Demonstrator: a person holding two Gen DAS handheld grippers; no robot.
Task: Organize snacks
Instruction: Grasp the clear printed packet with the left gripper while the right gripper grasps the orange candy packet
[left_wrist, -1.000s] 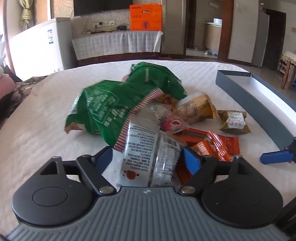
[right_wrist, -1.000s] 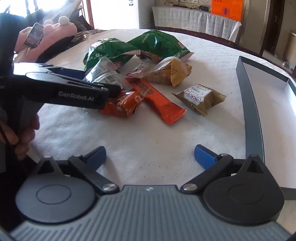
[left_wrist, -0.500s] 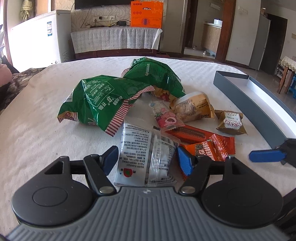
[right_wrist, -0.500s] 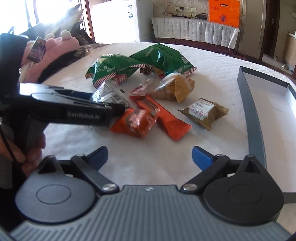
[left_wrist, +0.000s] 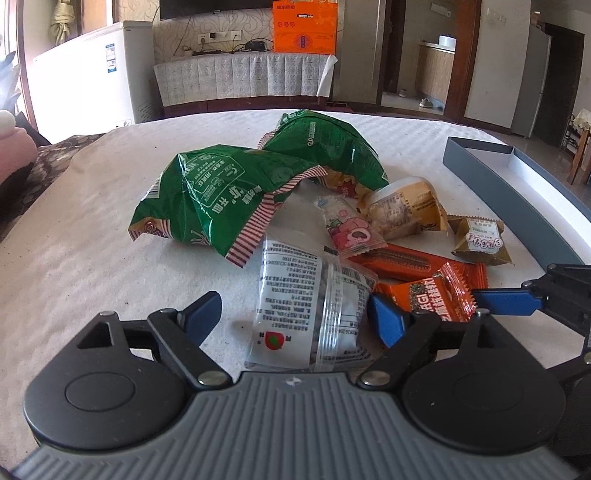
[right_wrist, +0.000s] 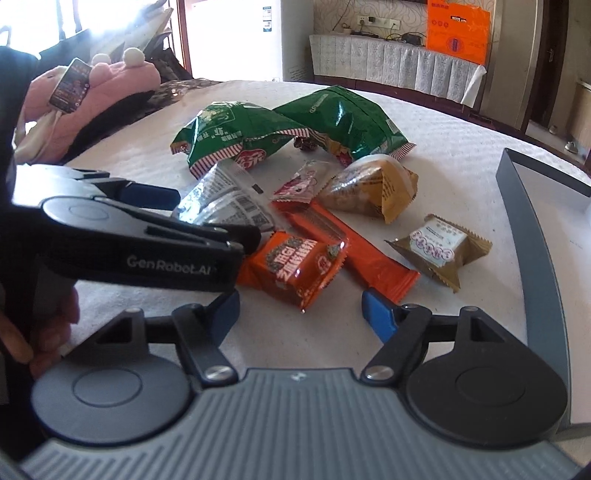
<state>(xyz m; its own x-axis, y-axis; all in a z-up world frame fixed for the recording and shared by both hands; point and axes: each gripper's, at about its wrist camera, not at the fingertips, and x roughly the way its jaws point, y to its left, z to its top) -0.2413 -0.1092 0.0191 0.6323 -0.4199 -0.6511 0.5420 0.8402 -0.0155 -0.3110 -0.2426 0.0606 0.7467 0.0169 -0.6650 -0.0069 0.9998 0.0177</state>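
White-clothed table (left_wrist: 92, 258), snacks piled middle. My left gripper (left_wrist: 295, 314) is opening off the clear printed packet (left_wrist: 306, 306); right gripper (right_wrist: 301, 308), empty, is closing toward the orange packet (right_wrist: 291, 267). Next: grab it for the grey tray (right_wrist: 535, 258).

Sunlit room, white freezer (left_wrist: 85, 74)
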